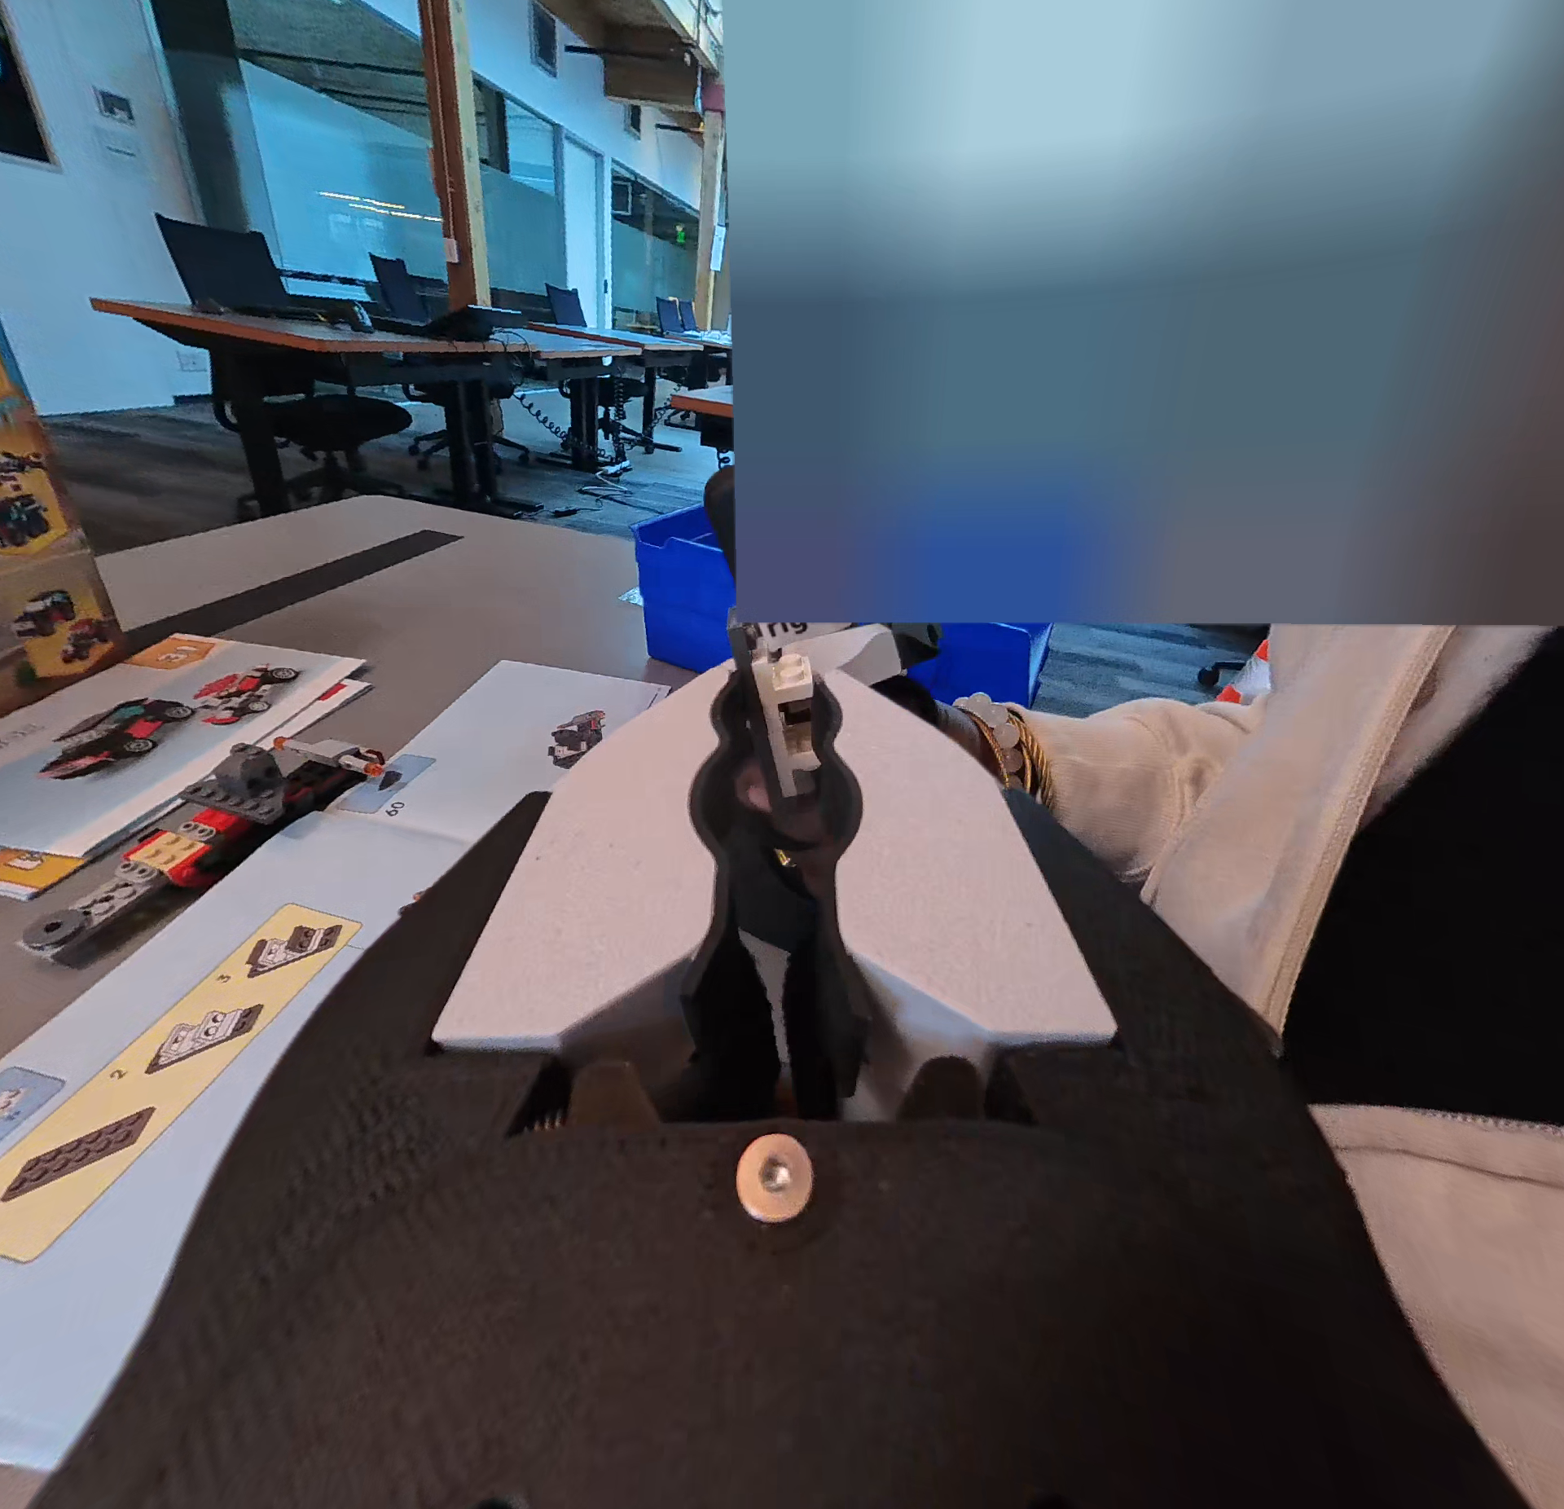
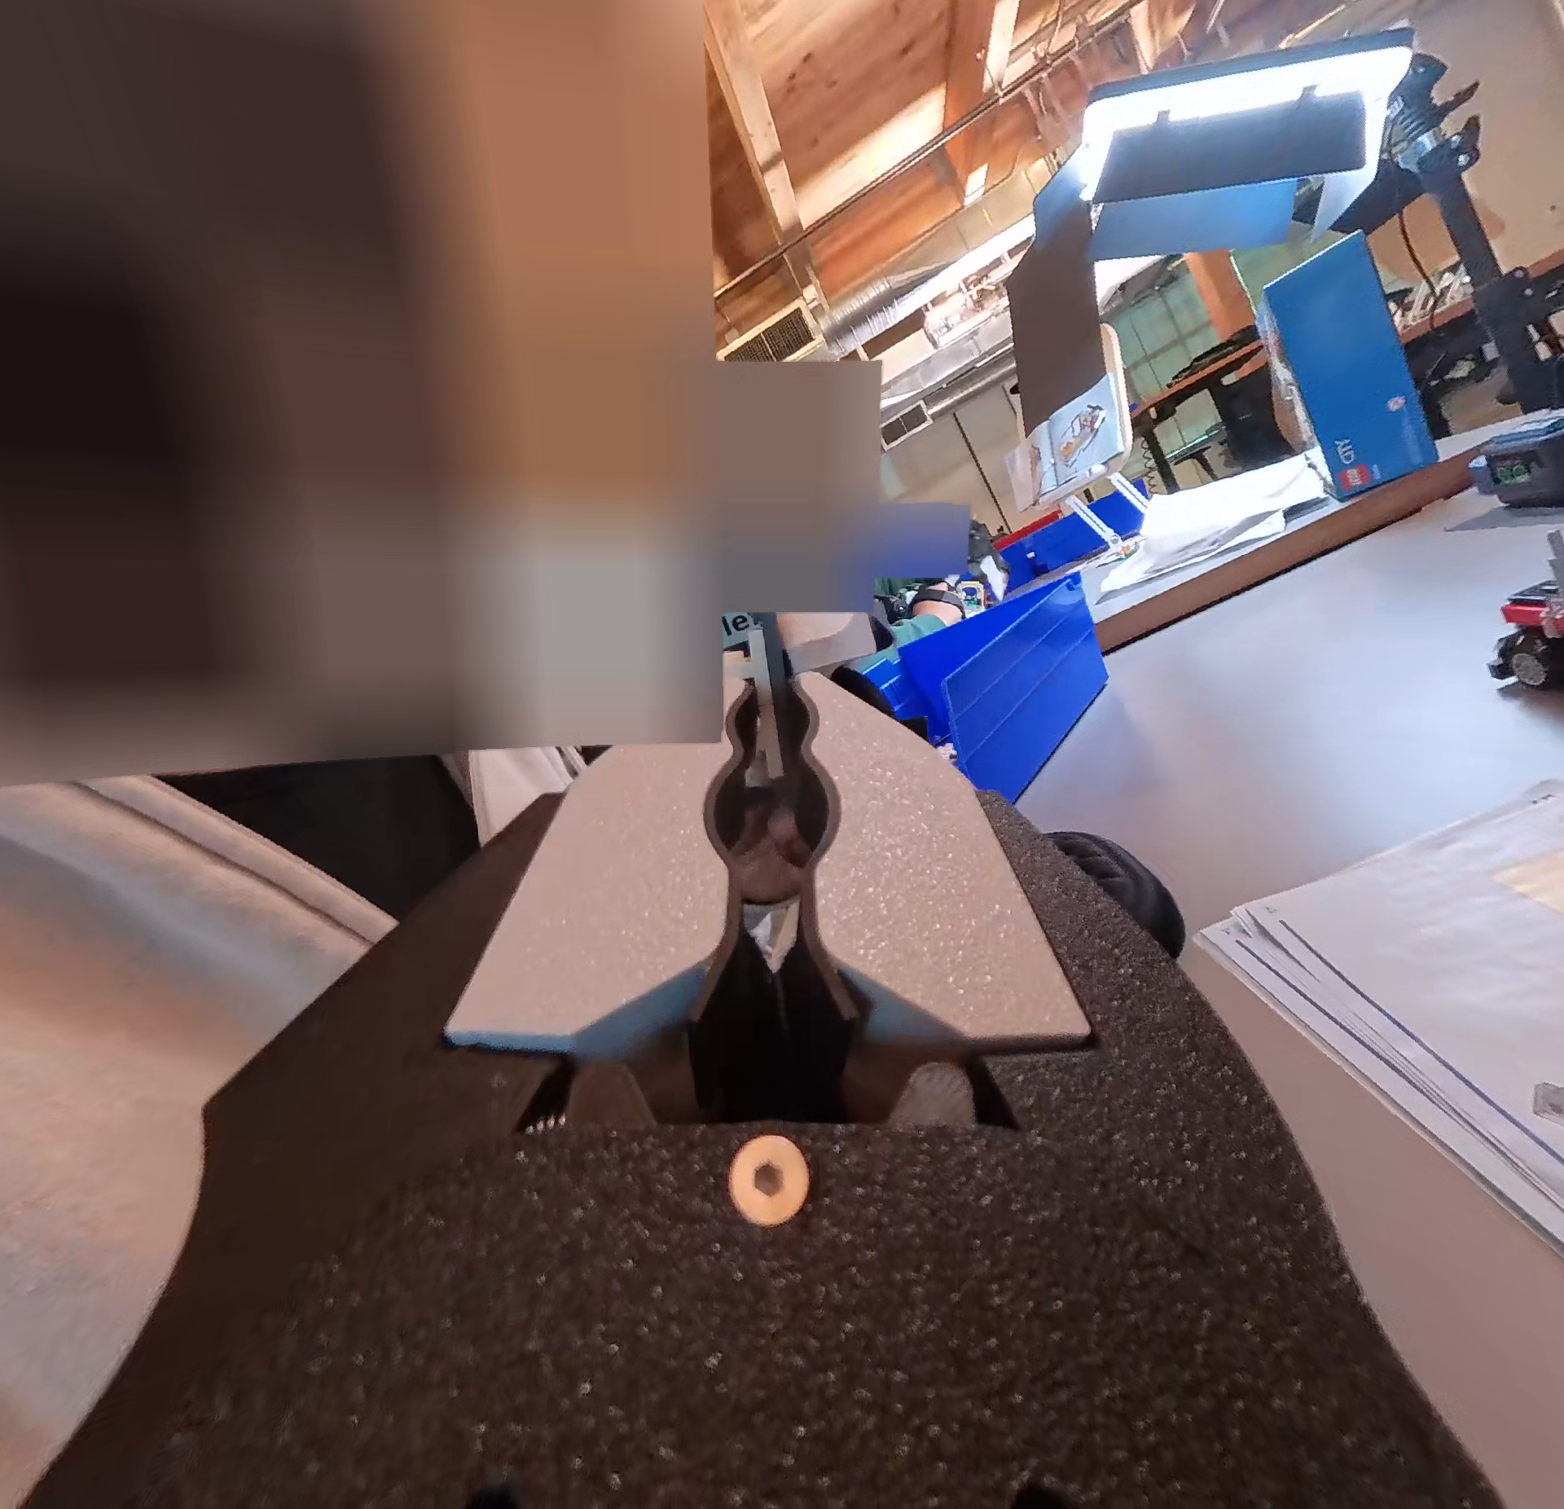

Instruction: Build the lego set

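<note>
My left gripper (image 1: 780, 736) is shut on a small assembly of a black plate with white bricks (image 1: 791, 685), held up in the air above the table. My right gripper (image 2: 768, 719) faces it and is shut on the same black-and-white assembly (image 2: 772, 689) from the other side. Each view shows the other gripper's pale fingertip just beyond the piece, in the left wrist view (image 1: 855, 647) and in the right wrist view (image 2: 825, 639). A partly built red, black and grey Lego vehicle (image 1: 212, 825) lies on the table to the left.
Open instruction booklets (image 1: 169, 1045) and a Lego box (image 1: 42, 579) lie left. Blue bins (image 2: 1016, 673) stand beyond the grippers. A small built car (image 2: 1532, 647), a stack of booklets (image 2: 1439, 1003) and a blue box (image 2: 1346, 368) are right. A person's sleeve (image 1: 1185, 757) is close. My two grippers' fingertips are within a few centimetres of each other. Both grippers' tips are roughly 35 centimeters from the small built car (image 2: 1532, 647).
</note>
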Demonstrator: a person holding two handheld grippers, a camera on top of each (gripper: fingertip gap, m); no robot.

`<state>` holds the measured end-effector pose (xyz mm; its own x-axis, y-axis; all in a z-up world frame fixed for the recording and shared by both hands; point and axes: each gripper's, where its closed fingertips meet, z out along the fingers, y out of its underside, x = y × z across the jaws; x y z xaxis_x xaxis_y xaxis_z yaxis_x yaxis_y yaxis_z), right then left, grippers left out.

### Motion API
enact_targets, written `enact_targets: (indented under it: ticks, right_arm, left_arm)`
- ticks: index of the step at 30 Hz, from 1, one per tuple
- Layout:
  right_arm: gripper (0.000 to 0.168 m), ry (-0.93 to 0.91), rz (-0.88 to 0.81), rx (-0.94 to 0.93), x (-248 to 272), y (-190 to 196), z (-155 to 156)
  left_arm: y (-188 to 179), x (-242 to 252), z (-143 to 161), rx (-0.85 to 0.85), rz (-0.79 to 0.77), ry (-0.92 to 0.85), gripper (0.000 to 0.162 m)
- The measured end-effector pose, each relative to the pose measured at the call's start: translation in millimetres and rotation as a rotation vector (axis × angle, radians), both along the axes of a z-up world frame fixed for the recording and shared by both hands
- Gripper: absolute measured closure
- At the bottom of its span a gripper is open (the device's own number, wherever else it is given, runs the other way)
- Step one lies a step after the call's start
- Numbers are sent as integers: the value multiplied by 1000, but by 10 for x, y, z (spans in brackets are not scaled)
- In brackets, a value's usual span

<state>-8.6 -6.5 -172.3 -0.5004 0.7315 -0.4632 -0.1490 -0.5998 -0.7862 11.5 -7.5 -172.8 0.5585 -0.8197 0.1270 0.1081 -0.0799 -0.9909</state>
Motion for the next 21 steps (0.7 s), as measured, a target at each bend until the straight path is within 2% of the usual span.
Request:
enact_targets:
  ticks: [6,8,9,12,15,21]
  right_arm:
    - [158,-3,-14,99,7,-27,50]
    - [136,30,-9,67,41,-11,117]
    - [133,46,-6,48,53,-6,149]
    - [134,15,-31,61,-18,-32,118]
    - [150,14,-63,108,-58,-66,111]
    - [154,10,-100,146,-68,-60,134]
  left_arm:
    - [-38,-32,65,14,-38,-72,147]
    - [-35,-80,62,3,-32,-88,147]
    - [-36,-96,51,3,-27,-89,147]
    - [-73,-82,42,-4,-39,-96,147]
    - [-93,-81,51,-10,-49,-115,147]
    - [-83,-100,52,-12,-43,-104,147]
